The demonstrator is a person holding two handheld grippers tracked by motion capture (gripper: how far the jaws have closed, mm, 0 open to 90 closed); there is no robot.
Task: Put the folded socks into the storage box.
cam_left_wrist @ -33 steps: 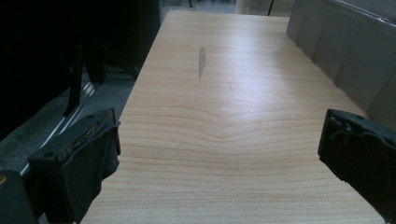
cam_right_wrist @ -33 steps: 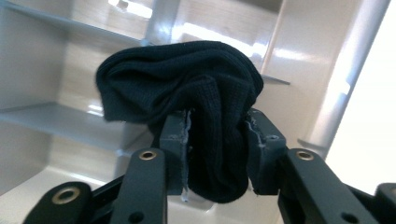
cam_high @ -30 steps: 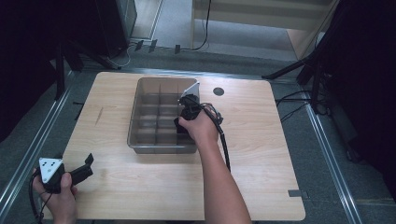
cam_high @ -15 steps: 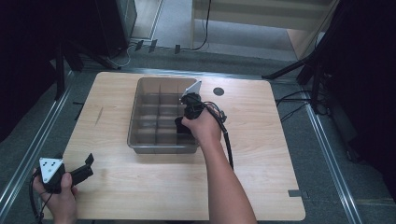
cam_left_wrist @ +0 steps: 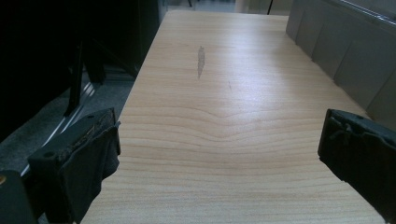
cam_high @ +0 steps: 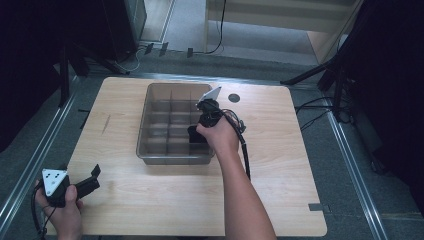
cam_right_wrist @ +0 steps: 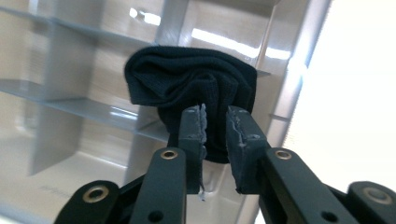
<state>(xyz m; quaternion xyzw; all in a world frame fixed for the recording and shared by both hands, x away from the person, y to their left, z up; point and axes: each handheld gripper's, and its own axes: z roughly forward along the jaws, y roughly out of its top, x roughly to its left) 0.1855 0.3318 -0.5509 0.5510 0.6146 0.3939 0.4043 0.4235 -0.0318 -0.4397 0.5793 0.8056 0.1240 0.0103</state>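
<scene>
A grey divided bin [cam_high: 148,120] stands on the wooden table [cam_high: 280,150]. My right gripper [cam_high: 196,131] reaches down into the bin's near right part, where a dark folded cloth [cam_high: 193,137] sits. In the right gripper view the jaws [cam_right_wrist: 215,122] stand almost together, pinching the lower edge of the cloth [cam_right_wrist: 187,74] over a divider. My left gripper [cam_high: 94,179] hovers over the table's front left corner. It is open, with nothing between its jaws [cam_left_wrist: 219,144].
A small dark round hole [cam_high: 234,98] marks the table behind the bin. The bin's wall [cam_left_wrist: 345,60] shows at the right of the left gripper view. Metal rails [cam_high: 30,165] run along the floor on both sides, and black stands [cam_high: 335,75] are beyond the table.
The right hand and its gripper have shifted slightly farther into the bin. The left gripper has stayed put.
</scene>
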